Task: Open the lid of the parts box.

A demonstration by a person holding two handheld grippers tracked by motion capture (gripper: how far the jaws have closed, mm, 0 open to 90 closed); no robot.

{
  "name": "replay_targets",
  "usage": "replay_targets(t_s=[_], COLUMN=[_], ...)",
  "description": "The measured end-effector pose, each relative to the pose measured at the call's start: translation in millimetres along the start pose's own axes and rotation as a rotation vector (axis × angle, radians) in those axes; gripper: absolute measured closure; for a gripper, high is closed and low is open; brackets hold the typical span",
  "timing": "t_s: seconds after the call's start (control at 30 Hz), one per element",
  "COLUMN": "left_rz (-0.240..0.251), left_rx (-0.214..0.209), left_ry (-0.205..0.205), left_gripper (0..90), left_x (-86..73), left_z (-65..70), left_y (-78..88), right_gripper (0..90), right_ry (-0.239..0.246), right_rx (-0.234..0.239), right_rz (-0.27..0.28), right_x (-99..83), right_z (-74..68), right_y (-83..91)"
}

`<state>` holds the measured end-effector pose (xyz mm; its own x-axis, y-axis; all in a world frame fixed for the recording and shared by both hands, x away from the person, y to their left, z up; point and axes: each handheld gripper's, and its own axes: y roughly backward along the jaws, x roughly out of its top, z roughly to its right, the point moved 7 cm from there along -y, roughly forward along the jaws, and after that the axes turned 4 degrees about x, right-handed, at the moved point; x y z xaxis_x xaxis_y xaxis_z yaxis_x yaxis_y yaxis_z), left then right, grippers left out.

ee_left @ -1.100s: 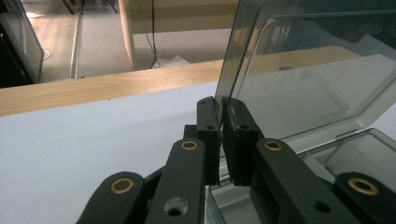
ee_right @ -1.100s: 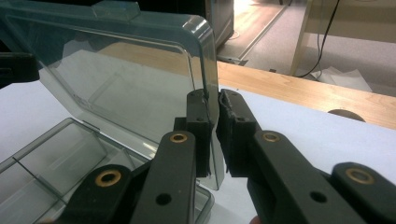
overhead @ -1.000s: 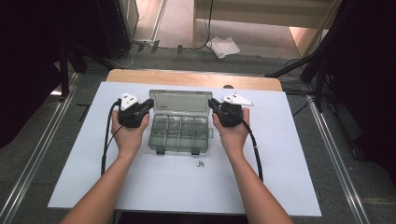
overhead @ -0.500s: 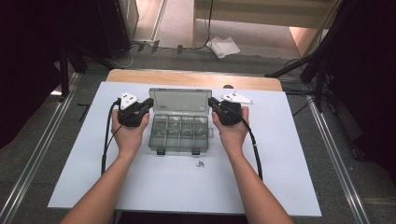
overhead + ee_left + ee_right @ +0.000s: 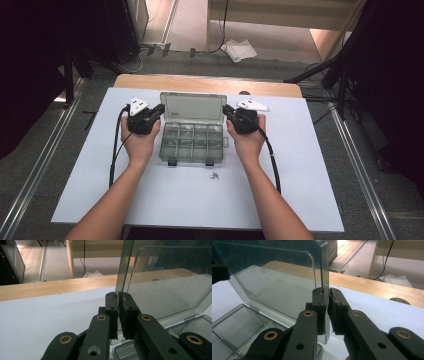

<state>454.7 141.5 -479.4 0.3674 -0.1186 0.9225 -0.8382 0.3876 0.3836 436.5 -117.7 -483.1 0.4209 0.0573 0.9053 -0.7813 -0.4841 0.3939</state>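
A clear plastic compartment box (image 5: pixel 192 143) sits on the white mat with its lid (image 5: pixel 193 106) standing raised. My left gripper (image 5: pixel 158 110) is shut on the lid's left side edge. In the left gripper view the jaws (image 5: pixel 119 297) pinch that thin edge, with the lid (image 5: pixel 165 282) rising to the right and the box base (image 5: pixel 197 323) below. My right gripper (image 5: pixel 226 109) is shut on the lid's right side edge. In the right gripper view the pads (image 5: pixel 325 293) clamp the lid (image 5: pixel 274 275) above the empty compartments (image 5: pixel 237 325).
A small metal part (image 5: pixel 215 175) lies on the white mat (image 5: pixel 75 165) just in front of the box. The mat covers a wooden table (image 5: pixel 200 83). Cables trail from both grippers along the forearms. Crumpled paper (image 5: pixel 239 50) lies on the floor beyond.
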Motion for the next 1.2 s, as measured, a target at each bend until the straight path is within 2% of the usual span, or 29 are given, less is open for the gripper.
replay_targets(t_s=[0.6, 0.83, 1.2], left_rz=[0.002, -0.024, -0.07], left_rx=[0.005, 0.011, -0.003], left_ry=[0.014, 0.009, 0.026], left_gripper=[84.9, 84.9, 84.7], left_x=[-0.7, -2.4, -9.6], left_z=[-1.4, -3.3, -6.9], left_y=[-5.6, -11.2, -21.3], right_gripper=[84.5, 84.6, 84.6], right_ry=[-0.009, -0.016, -0.03], right_rx=[-0.007, -0.008, -0.003], right_rz=[-0.021, -0.032, -0.061], right_x=[-6.8, -10.0, -17.1], right_z=[2.6, 4.1, 8.6], right_y=[-7.3, -11.1, -18.0])
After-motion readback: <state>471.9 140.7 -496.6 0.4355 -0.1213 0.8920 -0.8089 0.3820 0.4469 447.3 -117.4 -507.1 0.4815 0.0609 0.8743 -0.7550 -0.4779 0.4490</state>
